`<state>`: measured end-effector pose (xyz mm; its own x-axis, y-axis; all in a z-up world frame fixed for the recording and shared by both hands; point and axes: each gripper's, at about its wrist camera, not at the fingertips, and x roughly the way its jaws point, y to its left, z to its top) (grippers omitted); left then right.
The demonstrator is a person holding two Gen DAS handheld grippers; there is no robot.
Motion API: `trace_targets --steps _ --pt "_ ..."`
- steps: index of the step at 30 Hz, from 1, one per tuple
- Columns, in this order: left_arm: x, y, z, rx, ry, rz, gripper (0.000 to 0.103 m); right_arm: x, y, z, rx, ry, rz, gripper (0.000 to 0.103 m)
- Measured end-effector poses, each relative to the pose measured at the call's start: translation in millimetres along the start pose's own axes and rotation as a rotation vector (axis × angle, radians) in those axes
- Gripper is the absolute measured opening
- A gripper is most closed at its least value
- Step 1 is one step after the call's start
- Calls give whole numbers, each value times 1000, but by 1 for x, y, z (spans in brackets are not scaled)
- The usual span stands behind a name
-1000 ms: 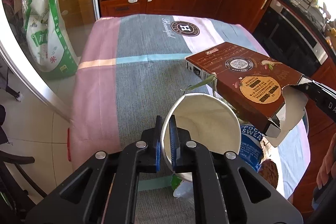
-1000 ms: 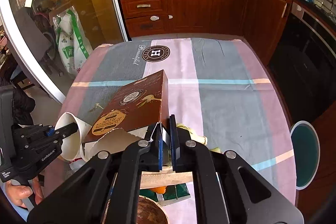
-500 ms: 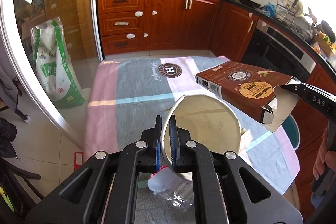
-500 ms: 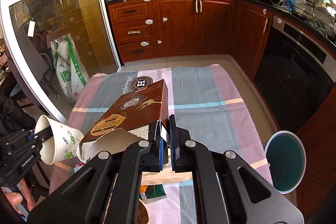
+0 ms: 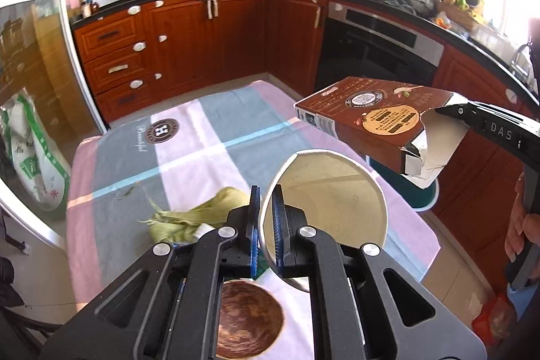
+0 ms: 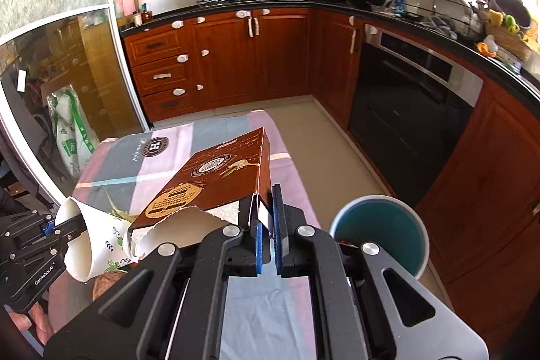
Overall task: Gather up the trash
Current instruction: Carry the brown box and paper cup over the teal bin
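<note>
Fingers of left gripper (image 5: 265, 221) pinched cup (image 5: 332, 201) rim; right gripper (image 6: 266, 231) clamped torn box (image 6: 216, 181) flap. Best carried level over bin (image 6: 381, 228) before letting go.

A table (image 5: 209, 137) under a pink, grey and white striped cloth bears green corn husks (image 5: 192, 218) and a brown round lid (image 5: 246, 319).

box (image 6: 216, 181): brown, gold print | cup (image 6: 98, 238): white, green-blue sprigs | tablecloth (image 5: 202, 137): pink-grey checks, blue stripes
</note>
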<state>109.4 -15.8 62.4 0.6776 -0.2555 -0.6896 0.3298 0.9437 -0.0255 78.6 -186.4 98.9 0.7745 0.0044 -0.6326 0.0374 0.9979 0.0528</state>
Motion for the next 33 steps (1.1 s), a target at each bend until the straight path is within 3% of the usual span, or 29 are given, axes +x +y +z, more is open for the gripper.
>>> trace_targets --steps 10,17,24,33 --pt "55 -126 24 168 64 -132 8 -12 -128 -44 116 24 -138 5" --pt "105 -200 26 259 136 -184 8 5 -189 -76 180 92 -188 5" --pt "161 -252 33 290 201 -221 8 30 -229 -99 200 170 -240 5" --pt "224 -278 37 302 276 -239 8 67 -261 -110 203 272 -272 5"
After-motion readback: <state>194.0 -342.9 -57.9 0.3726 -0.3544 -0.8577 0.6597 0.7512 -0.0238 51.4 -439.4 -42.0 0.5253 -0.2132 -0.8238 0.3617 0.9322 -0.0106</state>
